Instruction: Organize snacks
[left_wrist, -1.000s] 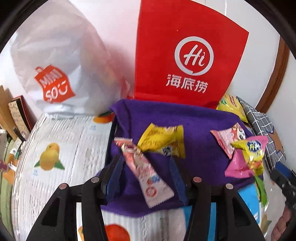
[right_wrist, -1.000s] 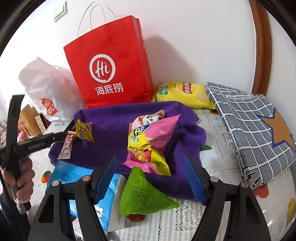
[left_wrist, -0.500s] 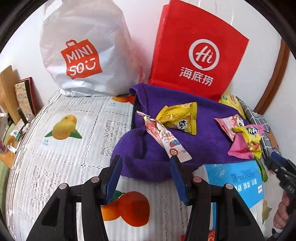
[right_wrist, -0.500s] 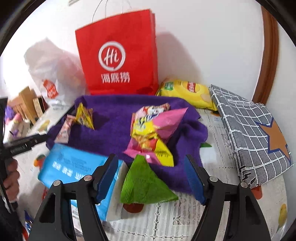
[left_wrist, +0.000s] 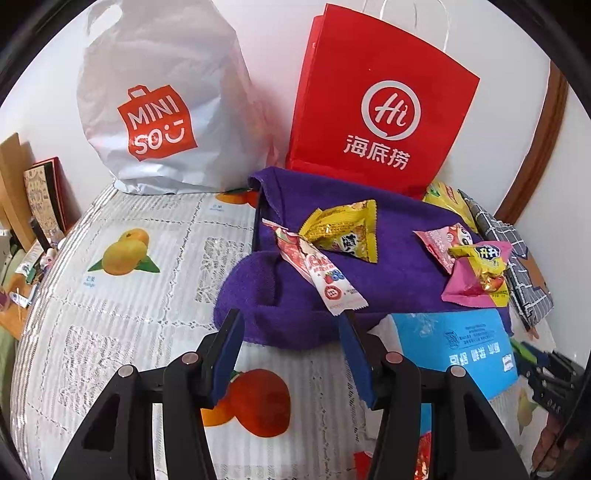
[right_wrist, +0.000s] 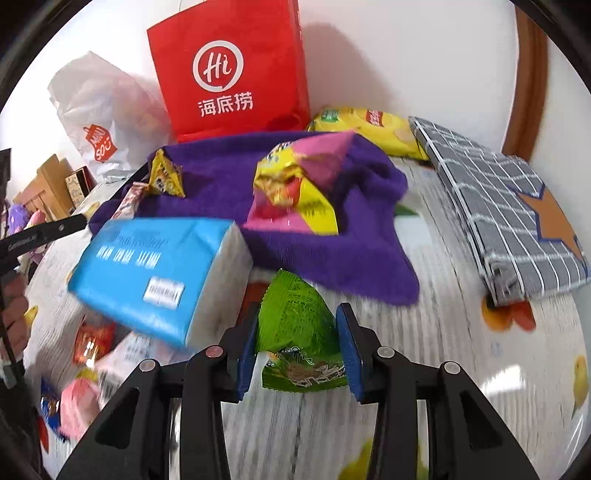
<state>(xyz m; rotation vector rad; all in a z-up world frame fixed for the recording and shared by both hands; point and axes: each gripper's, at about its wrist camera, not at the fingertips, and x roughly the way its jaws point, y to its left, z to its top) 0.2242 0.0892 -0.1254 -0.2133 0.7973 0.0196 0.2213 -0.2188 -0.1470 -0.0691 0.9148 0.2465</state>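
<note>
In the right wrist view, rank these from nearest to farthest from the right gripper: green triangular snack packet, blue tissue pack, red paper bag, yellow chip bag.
1. Green triangular snack packet: between the fingers of the right gripper.
2. Blue tissue pack: just left, ahead.
3. Yellow chip bag: far right, behind the purple towel.
4. Red paper bag: by the back wall; nearly level with the chip bag, hard to call.

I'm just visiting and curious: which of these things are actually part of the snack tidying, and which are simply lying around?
Part of the job:
green snack packet, between the right gripper pads
yellow packet
long strawberry packet
pink and yellow packets

Lying about:
purple towel
blue tissue pack
grey checked cloth
</note>
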